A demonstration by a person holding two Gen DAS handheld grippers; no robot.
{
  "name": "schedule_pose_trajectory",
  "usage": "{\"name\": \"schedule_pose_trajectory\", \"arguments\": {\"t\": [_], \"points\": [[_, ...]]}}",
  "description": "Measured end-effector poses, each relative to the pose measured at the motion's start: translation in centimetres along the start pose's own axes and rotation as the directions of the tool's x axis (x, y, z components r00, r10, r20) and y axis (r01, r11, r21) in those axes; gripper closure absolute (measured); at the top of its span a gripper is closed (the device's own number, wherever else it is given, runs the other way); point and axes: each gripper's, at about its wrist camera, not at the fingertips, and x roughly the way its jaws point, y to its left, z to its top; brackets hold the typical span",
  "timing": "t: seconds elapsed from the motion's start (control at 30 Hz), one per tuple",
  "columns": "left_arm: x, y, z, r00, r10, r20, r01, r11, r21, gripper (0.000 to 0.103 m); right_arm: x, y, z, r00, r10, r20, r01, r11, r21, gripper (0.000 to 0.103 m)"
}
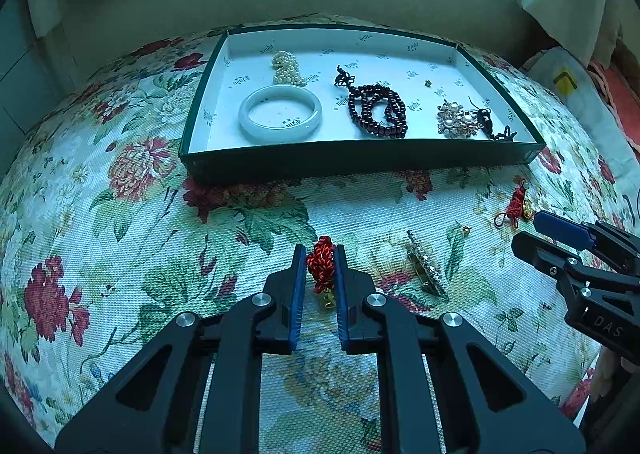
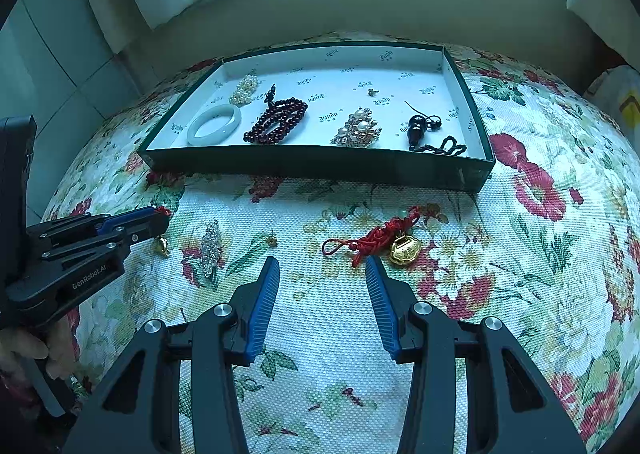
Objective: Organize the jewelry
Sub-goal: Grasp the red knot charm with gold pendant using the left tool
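- Red knotted charm [image 1: 321, 262] pinched by left hand-held gripper [image 1: 321, 254] above floral worktop [image 1: 120, 254]
- Right hand-held gripper [image 2: 322, 266] spread, second red charm [image 2: 380, 240] just ahead
- Rhinestone clip [image 1: 426, 268] lies between; green tray [image 1: 360, 157] beyond holds bangle [image 1: 280, 113], beads [image 1: 378, 109]

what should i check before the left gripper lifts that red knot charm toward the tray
1. Left gripper shut on the red knot charm: ok.
2. Gold pendant hangs free below the knot: ok, though whether it has left the cloth, cannot tell.
3. Right gripper out of the path: ok, open and off to the side near the second red charm.
4. Bare spot in the green tray: ok, back middle looks free.
5. Rhinestone hair clip clear of the charm: ok, apart.
6. Grip firm enough for the lift: cannot tell.
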Motion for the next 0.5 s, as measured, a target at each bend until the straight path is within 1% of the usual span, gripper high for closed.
{"name": "schedule_pose_trajectory", "arguments": {"t": [0.23, 0.5], "points": [[0.4, 0.7, -0.1, 1.000, 0.002, -0.011, -0.002, 1.000, -0.014, 0.090, 0.6, -1.3, 0.5, 0.999, -0.044, -0.003, 0.044, 0.999, 0.028, 0.058], [0.6, 1.1, -0.1, 1.000, -0.002, -0.017, 0.001, 1.000, -0.024, 0.090, 1.4, -1.6, 0.9, 0.998, -0.064, -0.007, 0.064, 0.997, 0.031, 0.058]]}}
